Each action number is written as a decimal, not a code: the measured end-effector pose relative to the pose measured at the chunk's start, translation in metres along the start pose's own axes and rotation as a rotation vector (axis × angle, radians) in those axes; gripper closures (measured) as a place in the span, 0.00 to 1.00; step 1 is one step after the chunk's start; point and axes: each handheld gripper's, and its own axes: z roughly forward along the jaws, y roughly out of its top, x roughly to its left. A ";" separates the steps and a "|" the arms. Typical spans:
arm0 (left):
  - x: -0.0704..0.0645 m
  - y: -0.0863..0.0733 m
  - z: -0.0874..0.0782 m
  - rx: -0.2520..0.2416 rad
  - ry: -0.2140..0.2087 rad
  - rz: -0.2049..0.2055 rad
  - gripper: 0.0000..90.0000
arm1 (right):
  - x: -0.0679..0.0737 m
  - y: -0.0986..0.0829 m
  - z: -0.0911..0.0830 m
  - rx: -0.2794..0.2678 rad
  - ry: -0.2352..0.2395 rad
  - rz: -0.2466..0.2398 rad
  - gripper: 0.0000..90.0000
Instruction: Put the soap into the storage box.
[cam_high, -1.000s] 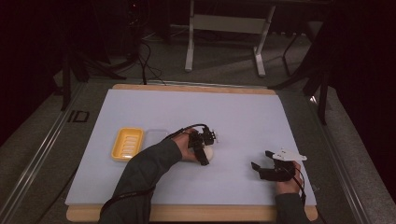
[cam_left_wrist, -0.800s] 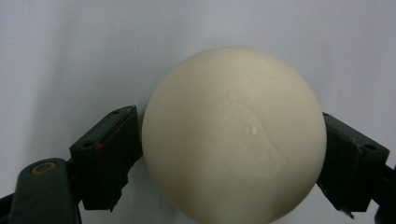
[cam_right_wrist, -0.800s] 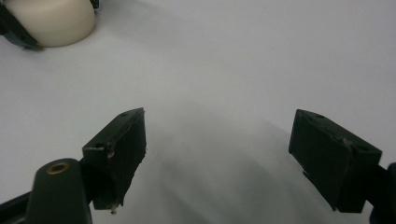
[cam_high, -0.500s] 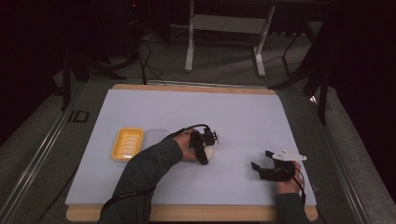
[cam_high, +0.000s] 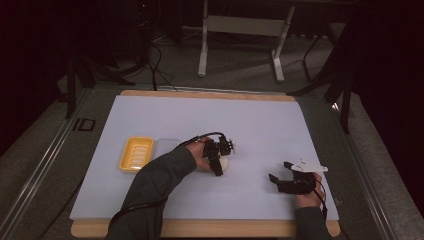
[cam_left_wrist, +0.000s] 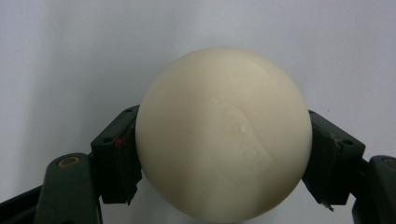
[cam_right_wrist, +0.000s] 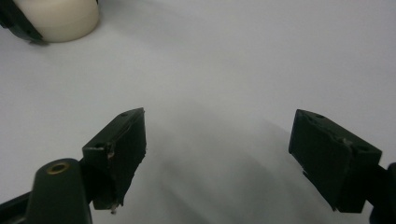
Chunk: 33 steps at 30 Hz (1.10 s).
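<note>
A cream rounded bar of soap (cam_left_wrist: 223, 133) rests on the white table sheet, and my left gripper (cam_high: 220, 159) is shut on it, one black jaw pressing each side. The high view places that soap (cam_high: 222, 163) near the middle of the sheet, mostly under the gripper. The right gripper view catches its edge (cam_right_wrist: 60, 18) at the top left. My right gripper (cam_right_wrist: 219, 149) is open and holds nothing, its jaws wide apart over bare sheet. From above, that right gripper (cam_high: 280, 176) sits near the front right of the table.
A yellow soap dish (cam_high: 135, 153) lies on the sheet left of the left hand, with a clear lid (cam_high: 165, 149) beside it. The white sheet (cam_high: 210, 120) covers a wooden board. A metal stand (cam_high: 240, 30) is on the floor beyond.
</note>
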 end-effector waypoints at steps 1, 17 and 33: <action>0.000 0.000 0.000 -0.002 0.001 -0.001 0.28 | 0.000 0.000 0.000 0.000 0.000 0.000 0.21; 0.006 -0.005 -0.011 -0.007 0.002 -0.024 0.28 | 0.000 0.000 0.000 -0.001 -0.001 0.000 0.21; 0.013 -0.021 -0.026 -0.010 0.008 -0.069 0.28 | 0.000 0.000 0.000 -0.002 -0.002 0.000 0.21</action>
